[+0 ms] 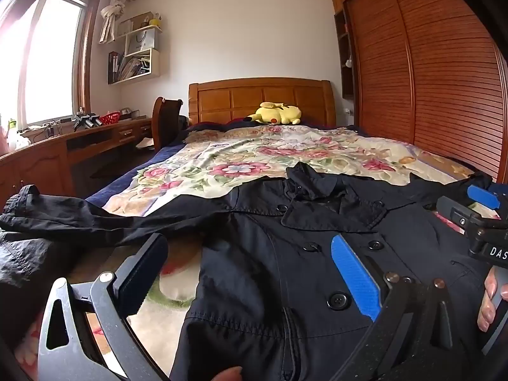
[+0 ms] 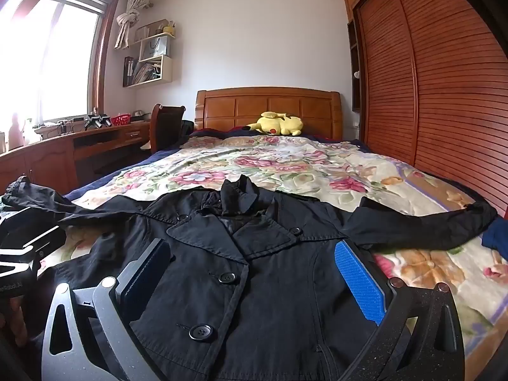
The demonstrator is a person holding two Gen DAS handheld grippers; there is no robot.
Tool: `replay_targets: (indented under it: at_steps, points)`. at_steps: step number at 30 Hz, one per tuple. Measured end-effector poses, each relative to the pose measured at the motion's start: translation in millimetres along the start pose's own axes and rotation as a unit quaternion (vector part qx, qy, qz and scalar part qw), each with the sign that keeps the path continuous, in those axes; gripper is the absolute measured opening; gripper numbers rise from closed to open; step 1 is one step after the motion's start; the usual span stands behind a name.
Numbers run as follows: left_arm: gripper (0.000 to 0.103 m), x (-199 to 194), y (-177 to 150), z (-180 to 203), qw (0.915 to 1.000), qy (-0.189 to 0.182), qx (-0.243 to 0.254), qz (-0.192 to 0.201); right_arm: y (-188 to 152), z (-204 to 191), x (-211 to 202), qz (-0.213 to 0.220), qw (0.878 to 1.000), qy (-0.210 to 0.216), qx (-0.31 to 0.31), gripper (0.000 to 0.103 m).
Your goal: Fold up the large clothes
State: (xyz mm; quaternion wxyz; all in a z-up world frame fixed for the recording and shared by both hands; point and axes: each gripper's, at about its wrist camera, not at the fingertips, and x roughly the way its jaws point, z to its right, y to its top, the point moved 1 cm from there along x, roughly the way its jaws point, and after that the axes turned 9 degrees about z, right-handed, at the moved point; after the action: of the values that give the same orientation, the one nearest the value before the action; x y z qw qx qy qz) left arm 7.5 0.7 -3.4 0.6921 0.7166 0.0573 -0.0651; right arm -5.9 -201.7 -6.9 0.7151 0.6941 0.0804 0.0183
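White letters "DAS" stand on the black body of the right gripper (image 1: 485,209), cut off by the right edge of the left wrist view. In the right wrist view, pale print ending in "Robot.AI" runs along the black body of the left gripper (image 2: 19,250), its start cut off. Nothing else is readable.

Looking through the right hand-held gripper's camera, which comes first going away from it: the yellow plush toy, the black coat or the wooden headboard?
1. black coat, right under the open right hand-held gripper.
2. yellow plush toy, at the bed's far end.
3. wooden headboard, just behind the toy.
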Motion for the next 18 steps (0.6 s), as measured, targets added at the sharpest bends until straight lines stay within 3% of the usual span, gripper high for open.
replay_targets:
  at_steps: [18]
  points:
    - [0.103, 0.1, -0.1, -0.4, 1.0, 0.0, -0.001, -0.002, -0.5, -0.2, -0.6, 0.004, 1.0, 0.0, 0.001, 0.103]
